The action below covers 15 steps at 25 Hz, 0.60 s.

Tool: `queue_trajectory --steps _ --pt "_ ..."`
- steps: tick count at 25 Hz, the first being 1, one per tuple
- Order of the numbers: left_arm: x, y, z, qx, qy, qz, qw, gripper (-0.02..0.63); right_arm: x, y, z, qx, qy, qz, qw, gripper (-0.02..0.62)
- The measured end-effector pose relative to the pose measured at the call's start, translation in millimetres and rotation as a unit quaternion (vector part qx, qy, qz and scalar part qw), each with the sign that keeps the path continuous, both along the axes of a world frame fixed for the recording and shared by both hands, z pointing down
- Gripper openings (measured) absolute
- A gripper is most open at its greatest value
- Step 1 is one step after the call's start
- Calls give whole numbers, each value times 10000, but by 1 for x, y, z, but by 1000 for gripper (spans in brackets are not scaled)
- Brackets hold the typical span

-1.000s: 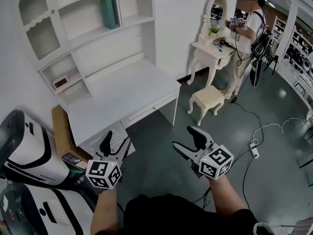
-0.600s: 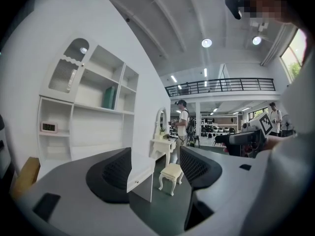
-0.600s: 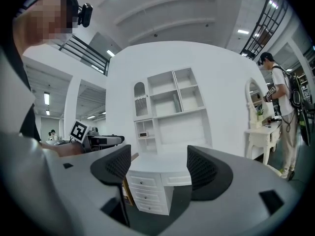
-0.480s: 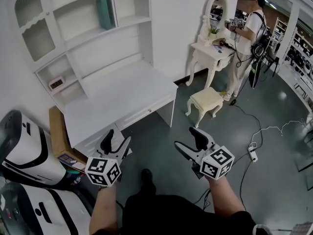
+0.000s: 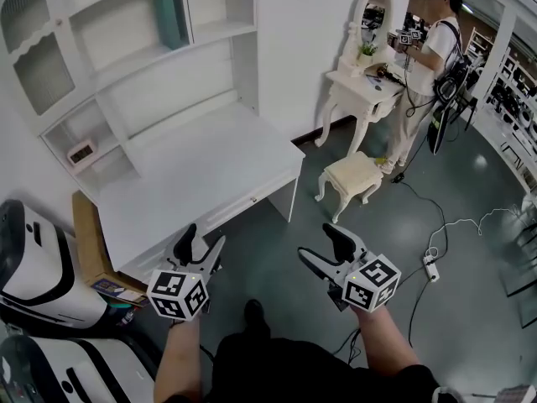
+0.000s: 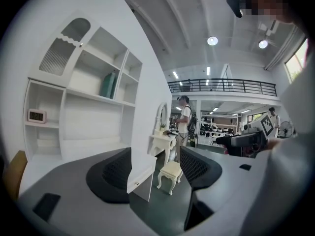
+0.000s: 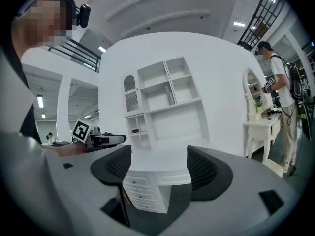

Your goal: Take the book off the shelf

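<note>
Teal book [image 5: 169, 18] on shelf [image 5: 214, 39] — L gripper [image 5: 205, 235], R gripper [image 5: 315, 242] jaws apart.

Two tools are showing below: left tool [image 5: 204, 238], right tool [image 5: 319, 242]. One book [image 5: 169, 17] and one clock [image 5: 80, 152] are sitting upper left, one stool [image 5: 352, 173] mid-right.

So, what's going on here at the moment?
A person stands facing the white desk with a gripper in each hand. The left gripper and the right gripper are both short of the desk, jaws apart and holding nothing. The teal book stands upright on the upper shelf, untouched. Another person is at the dressing table behind.
</note>
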<state>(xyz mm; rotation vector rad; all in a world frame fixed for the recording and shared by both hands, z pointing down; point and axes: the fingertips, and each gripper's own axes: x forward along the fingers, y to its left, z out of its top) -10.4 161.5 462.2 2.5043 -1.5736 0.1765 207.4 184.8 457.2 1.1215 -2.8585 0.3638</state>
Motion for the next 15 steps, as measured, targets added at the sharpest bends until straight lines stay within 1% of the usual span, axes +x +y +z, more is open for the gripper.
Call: queue_trajectory --steps 6,9,15 --pt "-42 -65 4 -95 87 -79 9999 298 -37 -64 1 -108 53 -28 9999 350" --pt "-66 -102 -1 -69 150 -92 9998 298 -56 -99 -2 -131 133 1 9998 350" --pt "-110 -164 -10 45 82 -87 9999 298 -86 -148 -5 -157 231 112 9995 350"
